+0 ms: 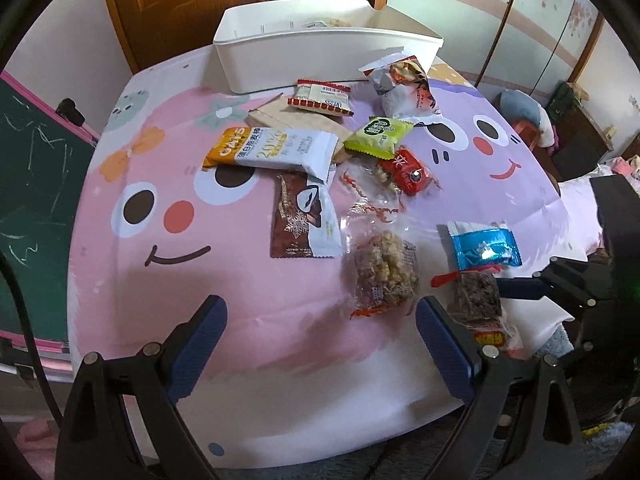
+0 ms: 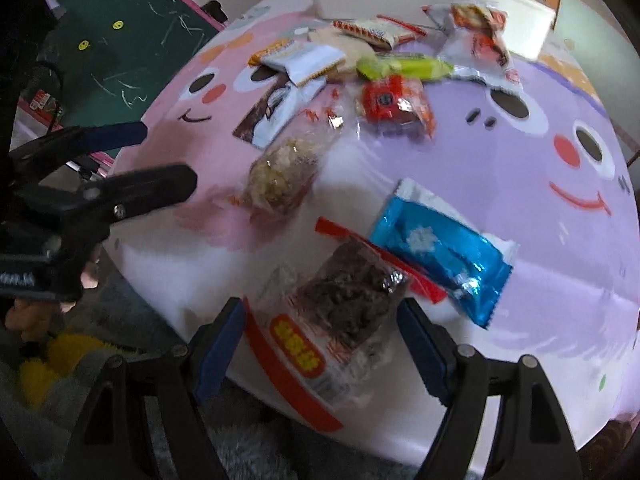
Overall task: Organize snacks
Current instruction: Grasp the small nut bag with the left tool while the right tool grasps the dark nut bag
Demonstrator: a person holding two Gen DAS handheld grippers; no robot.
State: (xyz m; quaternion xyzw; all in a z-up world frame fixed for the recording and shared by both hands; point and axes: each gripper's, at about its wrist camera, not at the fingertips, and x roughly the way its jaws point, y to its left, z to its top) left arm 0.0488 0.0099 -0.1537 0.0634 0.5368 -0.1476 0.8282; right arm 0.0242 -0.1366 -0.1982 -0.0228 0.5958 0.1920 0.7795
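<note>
Several snack packets lie on a pink and purple cartoon tablecloth (image 1: 168, 280). A white bin (image 1: 320, 56) stands at the far edge. My left gripper (image 1: 320, 344) is open above the near cloth, close to a clear packet of puffed rice (image 1: 384, 272). My right gripper (image 2: 320, 348) is open, with its jaws on either side of a clear packet of dark brown snack (image 2: 352, 296) at the table's near edge, without touching it. A blue foil packet (image 2: 440, 256) lies just beyond. The right gripper also shows in the left wrist view (image 1: 516, 292).
Farther back lie a brown and white packet (image 1: 304, 220), a white and orange bar (image 1: 276, 152), a green packet (image 1: 378, 136), a red packet (image 1: 410, 174) and a silver bag (image 1: 400, 88). A green chalkboard (image 1: 32, 200) stands left of the table.
</note>
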